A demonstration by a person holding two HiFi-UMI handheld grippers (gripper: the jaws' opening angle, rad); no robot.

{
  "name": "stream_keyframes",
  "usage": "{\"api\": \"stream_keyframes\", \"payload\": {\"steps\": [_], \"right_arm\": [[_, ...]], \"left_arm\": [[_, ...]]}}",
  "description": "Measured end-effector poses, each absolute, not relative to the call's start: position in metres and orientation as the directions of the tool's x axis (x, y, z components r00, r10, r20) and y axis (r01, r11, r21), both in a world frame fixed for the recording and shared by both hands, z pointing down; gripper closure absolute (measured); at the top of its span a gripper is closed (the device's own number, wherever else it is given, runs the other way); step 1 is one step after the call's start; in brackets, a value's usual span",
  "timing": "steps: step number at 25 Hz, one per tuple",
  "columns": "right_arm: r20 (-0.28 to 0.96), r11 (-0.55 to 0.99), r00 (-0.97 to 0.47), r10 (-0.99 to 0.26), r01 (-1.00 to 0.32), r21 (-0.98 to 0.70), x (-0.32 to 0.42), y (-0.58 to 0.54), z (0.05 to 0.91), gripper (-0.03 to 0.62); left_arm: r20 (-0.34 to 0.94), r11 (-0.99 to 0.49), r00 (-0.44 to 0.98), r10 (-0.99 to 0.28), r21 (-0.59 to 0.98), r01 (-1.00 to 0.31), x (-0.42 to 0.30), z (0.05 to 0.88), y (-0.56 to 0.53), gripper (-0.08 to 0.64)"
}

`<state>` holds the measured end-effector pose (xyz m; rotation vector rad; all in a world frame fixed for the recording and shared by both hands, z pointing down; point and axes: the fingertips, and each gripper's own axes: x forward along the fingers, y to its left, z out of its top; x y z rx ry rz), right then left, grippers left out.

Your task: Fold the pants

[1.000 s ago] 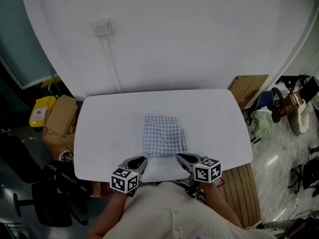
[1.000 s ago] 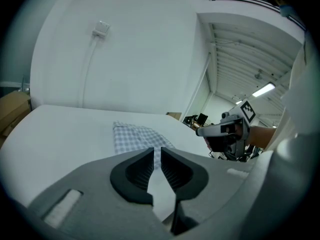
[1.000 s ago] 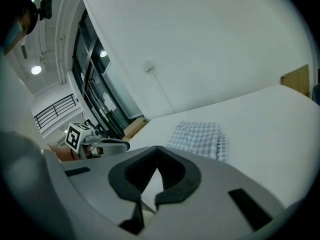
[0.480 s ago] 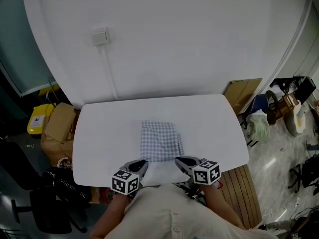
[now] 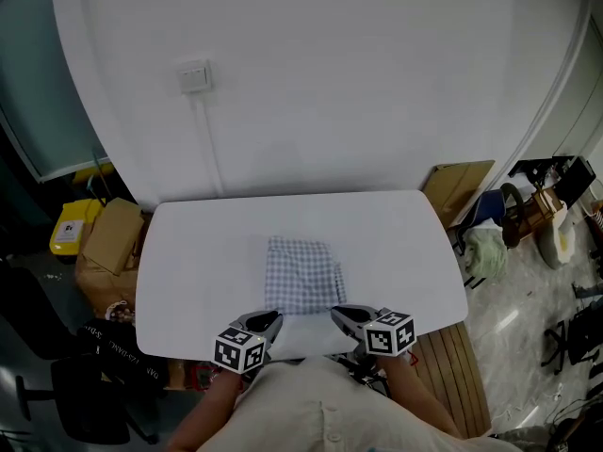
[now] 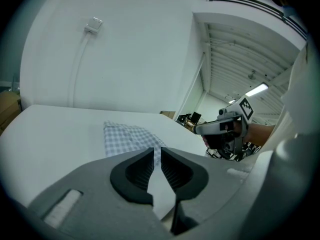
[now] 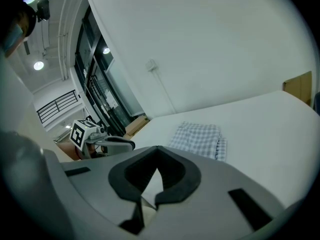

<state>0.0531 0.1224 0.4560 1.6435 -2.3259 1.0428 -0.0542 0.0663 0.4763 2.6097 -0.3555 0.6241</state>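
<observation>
The pants are a blue-and-white checked cloth, folded into a small flat rectangle in the middle of the white table. They also show in the left gripper view and the right gripper view. My left gripper hovers at the table's front edge, just left of the pants' near edge. Its jaws stand nearly together with only a thin slit and nothing between them. My right gripper sits level with it on the right, its tips touching and empty. A paler white patch lies between the two grippers.
A wall with a switch box rises right behind the table. Cardboard boxes and a yellow container stand on the floor to the left, with a black chair nearer. Flat cardboard and a slatted wooden board are to the right.
The head view has shifted a little, so the table sits lower in the picture. Both grippers and the pants keep their places relative to each other.
</observation>
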Motion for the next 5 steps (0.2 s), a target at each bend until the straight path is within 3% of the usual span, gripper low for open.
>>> {"api": "stream_keyframes", "payload": {"steps": [5], "right_arm": [[0.464, 0.185, -0.422, -0.779, -0.861, -0.474, 0.0479, 0.1188, 0.4613, 0.575]], "left_arm": [[0.486, -0.861, 0.862, -0.144, 0.367, -0.351, -0.0607, 0.4837, 0.0665, 0.511]]}}
